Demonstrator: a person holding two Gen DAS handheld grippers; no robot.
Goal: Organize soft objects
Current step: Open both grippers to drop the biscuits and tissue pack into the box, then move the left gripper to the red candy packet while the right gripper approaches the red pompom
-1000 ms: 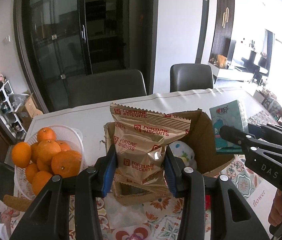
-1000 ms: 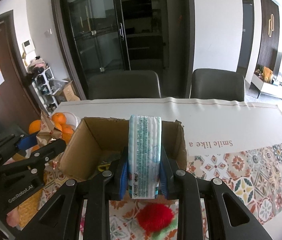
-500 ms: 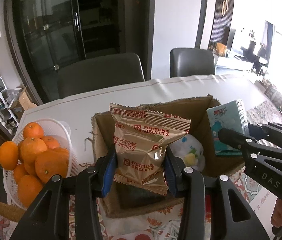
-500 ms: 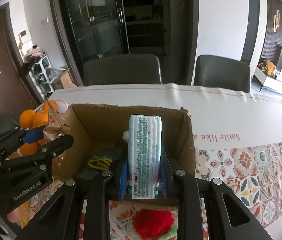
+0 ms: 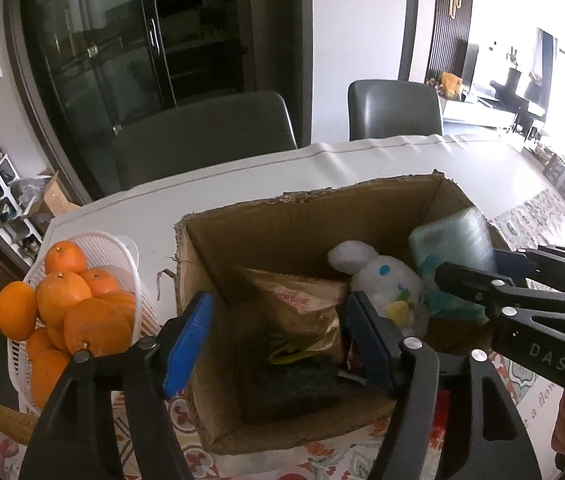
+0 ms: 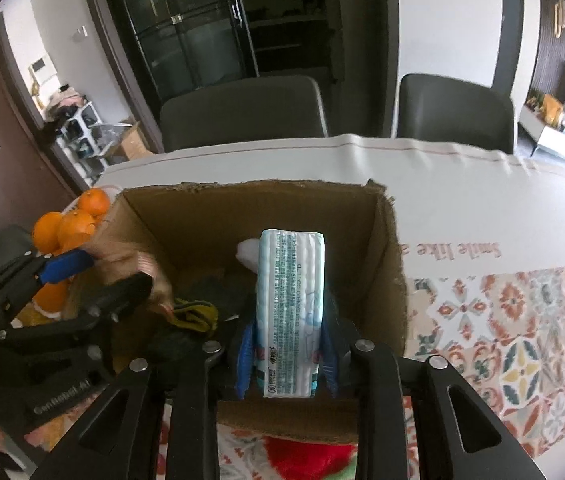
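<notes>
**Both grippers at the cardboard box, biscuit bag inside, tissue pack pinched**

Landmark: cardboard box, open top, on a patterned tablecloth.

Left gripper sits over the near-left part of the box, fingers spread wide with nothing between the blue pads. The biscuit bag lies inside the box, past the pads, slumped against the other contents and apart from both pads. In the right wrist view the bag is blurred, so its exact pose is hard to tell there.

Right gripper is at the near-right side of the box, pinching the tissue pack between its pads. Pack stands upright, narrow printed side facing the camera, lower part inside the box. In the left wrist view the pack leans against the box's right wall.

Also inside the box: white plush toy between biscuit bag and tissue pack, touching the pack; dark cloth on the bottom with a yellow-green item on it.

Left of the box: white basket of oranges, just beside the box wall. In front of the box, a red fluffy item on the cloth. Behind the box, two grey chairs at the table's far edge.
</notes>
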